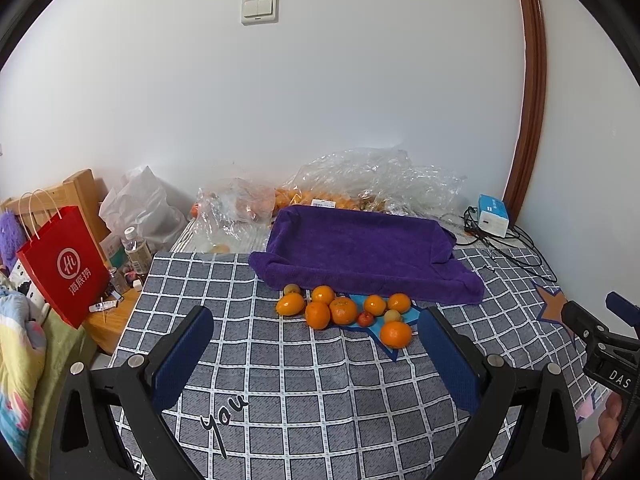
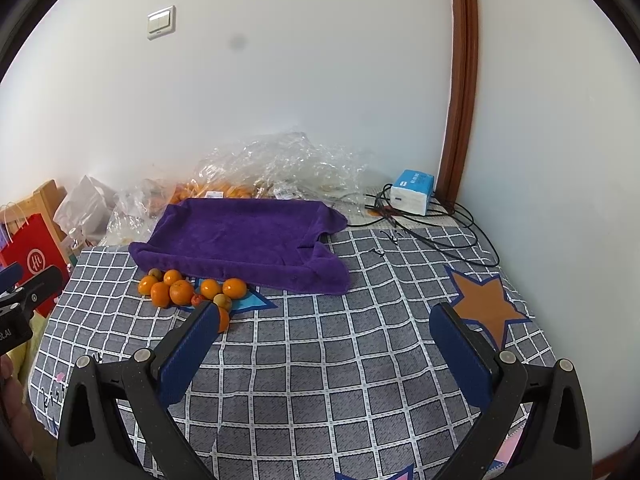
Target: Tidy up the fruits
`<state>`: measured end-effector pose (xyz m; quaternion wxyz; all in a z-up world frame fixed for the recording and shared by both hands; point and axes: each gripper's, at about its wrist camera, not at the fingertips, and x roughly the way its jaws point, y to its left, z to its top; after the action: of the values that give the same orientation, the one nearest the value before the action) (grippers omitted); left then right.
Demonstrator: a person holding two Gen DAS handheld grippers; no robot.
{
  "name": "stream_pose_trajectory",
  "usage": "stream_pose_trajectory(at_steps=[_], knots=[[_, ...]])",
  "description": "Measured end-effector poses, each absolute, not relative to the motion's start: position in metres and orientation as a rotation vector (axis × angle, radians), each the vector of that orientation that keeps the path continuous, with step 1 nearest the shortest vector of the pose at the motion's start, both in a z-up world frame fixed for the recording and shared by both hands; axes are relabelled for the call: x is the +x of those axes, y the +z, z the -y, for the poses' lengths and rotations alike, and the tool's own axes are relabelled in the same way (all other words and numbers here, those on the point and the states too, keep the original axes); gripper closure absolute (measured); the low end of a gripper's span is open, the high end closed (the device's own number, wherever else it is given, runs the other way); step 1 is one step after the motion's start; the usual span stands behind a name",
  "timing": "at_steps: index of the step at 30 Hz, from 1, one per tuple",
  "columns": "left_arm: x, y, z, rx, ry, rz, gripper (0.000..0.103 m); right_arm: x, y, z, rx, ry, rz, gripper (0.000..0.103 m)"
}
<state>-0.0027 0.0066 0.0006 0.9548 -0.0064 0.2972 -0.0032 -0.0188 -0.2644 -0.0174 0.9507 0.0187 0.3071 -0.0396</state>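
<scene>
1. By the look of it the sorting has not begun; the fruits [image 1: 344, 312] lie in one loose cluster on the checked cloth [image 1: 304, 392], just in front of the near rim of the purple towel-lined tray [image 1: 360, 248], and nothing shows inside that tray.
2. The cluster holds several orange citrus, two small greenish-brown fruits and one small red one; the nearest orange [image 1: 395, 334] sits a little apart, toward the camera; every piece is left to move or group.
3. The left hand-held gripper [image 1: 316, 356] hangs with its blue pads spread wide and nothing between them, aimed at the cluster; the right hand-held gripper [image 2: 326, 348] is likewise spread and empty, set off to the right of the fruit, its left pad covering part of the nearest orange in its own view.
4. Behind the tray lie crumpled clear plastic bags [image 1: 372, 176] with more orange fruit inside; a tissue pack [image 1: 493, 216] and black cables [image 1: 516, 248] sit at the far right; a red paper bag [image 1: 64, 264] stands at the left edge.
5. Nothing blocks the approach; the raised towel rim is the one thing to clear, and round fruit may roll on the soft cloth.
</scene>
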Motion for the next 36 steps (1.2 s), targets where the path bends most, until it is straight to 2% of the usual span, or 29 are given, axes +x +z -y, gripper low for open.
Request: stream_pose_trajectory(at_steps=[27,36], knots=[[0.008,0.006,-0.009,-0.022,-0.011,-0.572,0.0,-0.012,-0.015,0.254,0.004,-0.056,-0.581,0.0],[0.039,-0.021,-0.026,-0.023,0.016,-0.609,0.0,0.025,-0.053,0.237,-0.019,0.018,-0.648,0.002]])
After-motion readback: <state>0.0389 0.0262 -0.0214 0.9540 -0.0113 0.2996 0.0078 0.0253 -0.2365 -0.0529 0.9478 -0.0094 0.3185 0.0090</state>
